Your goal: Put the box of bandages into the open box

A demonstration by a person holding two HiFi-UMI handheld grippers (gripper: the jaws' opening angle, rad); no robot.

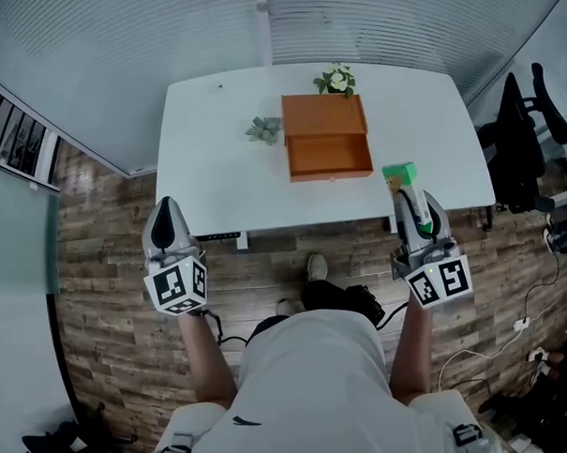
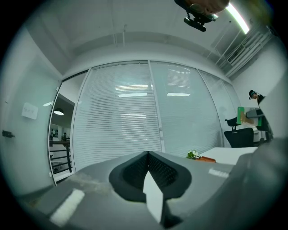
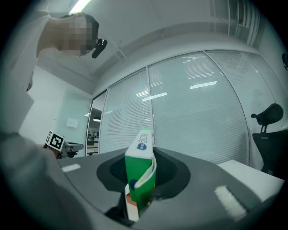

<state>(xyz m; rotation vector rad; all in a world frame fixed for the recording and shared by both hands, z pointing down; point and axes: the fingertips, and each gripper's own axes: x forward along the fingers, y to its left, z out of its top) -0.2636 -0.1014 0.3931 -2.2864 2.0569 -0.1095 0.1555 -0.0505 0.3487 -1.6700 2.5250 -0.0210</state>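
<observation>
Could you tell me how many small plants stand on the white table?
2: a flowering plant behind the open orange box, and a grey-green plant at its left.

Left tongs [image 2: 148, 154] together, blinds [image 2: 130, 121] beyond
</observation>
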